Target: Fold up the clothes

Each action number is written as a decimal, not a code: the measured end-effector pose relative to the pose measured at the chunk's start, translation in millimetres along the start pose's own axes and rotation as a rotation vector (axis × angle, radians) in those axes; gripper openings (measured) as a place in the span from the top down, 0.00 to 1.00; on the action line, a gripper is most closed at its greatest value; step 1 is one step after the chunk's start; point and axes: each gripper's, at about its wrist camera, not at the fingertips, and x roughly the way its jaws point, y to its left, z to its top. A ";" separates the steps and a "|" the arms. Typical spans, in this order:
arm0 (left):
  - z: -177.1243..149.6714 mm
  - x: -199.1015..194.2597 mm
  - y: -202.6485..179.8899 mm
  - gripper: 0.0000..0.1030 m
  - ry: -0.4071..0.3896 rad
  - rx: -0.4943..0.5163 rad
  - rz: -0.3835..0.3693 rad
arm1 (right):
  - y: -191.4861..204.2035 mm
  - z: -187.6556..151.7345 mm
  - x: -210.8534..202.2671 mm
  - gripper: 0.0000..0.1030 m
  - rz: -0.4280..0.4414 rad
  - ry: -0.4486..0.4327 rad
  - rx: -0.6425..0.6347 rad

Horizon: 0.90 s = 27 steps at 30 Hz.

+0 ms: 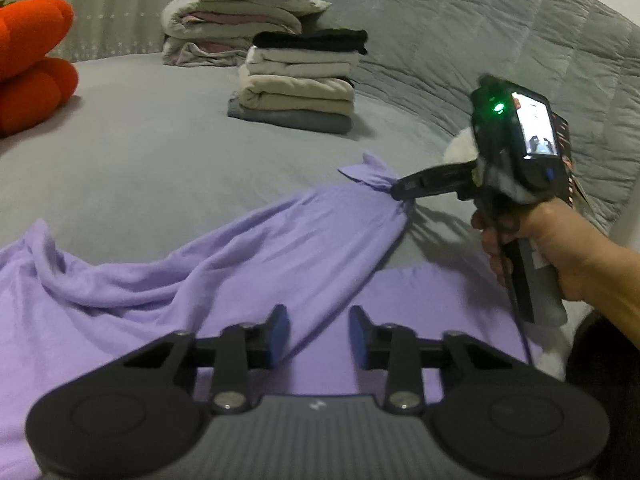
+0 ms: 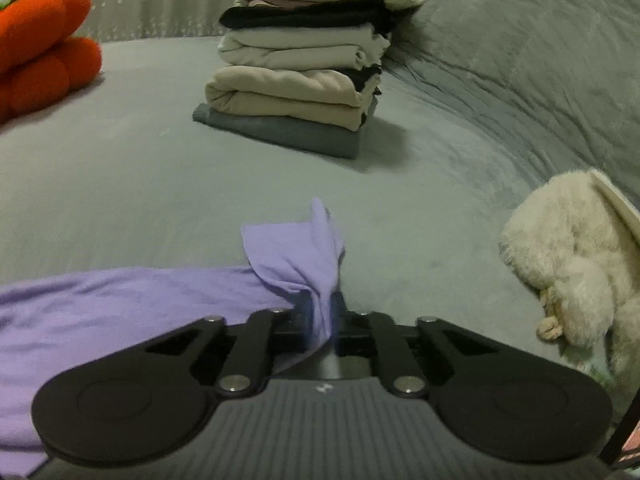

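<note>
We've got a lilac garment spread loosely across the lower half of the left wrist view, lying on the grey bed cover, w/ soft folds running diagonally up toward centre-right. In the right wrist view the same cloth fills the lower left.

Right gripper, centre-right in the left view: its fingers are pressed together on a bunched tip of the garment, and a small flap of cloth sticks out beyond them toward upper left. From the right wrist cam, the right gripper shows the fabric squeezed btwn the pads at bottom centre, the flap rising above them. A hand grips its handle at right.

Left gripper, bottom centre of its own view: blue pads stand apart w/ a clear gap. A fold of the garment runs under that gap; we can't see the pads pressing it.

Stack of folded clothes sits upper centre on the bed – grey at the bottom, beige and cream layers, black on top. Behind it, a pile of folded bedding w/ a mauve pillow on top. Orange plush at upper left. In the right wrist view a fluffy cream item lies at the right edge, apart from the garment.
</note>
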 end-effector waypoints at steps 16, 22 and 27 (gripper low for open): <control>18.7 -58.2 6.7 0.99 -0.283 -0.112 0.024 | -27.7 38.1 -64.6 0.94 0.159 -0.209 0.266; 24.2 -87.4 1.7 0.99 -0.358 -0.096 -0.002 | -39.1 49.2 -104.9 0.94 0.203 -0.327 0.272; 16.5 -102.2 -7.3 0.99 -0.345 -0.045 -0.030 | -47.6 45.9 -131.0 0.94 0.235 -0.378 0.241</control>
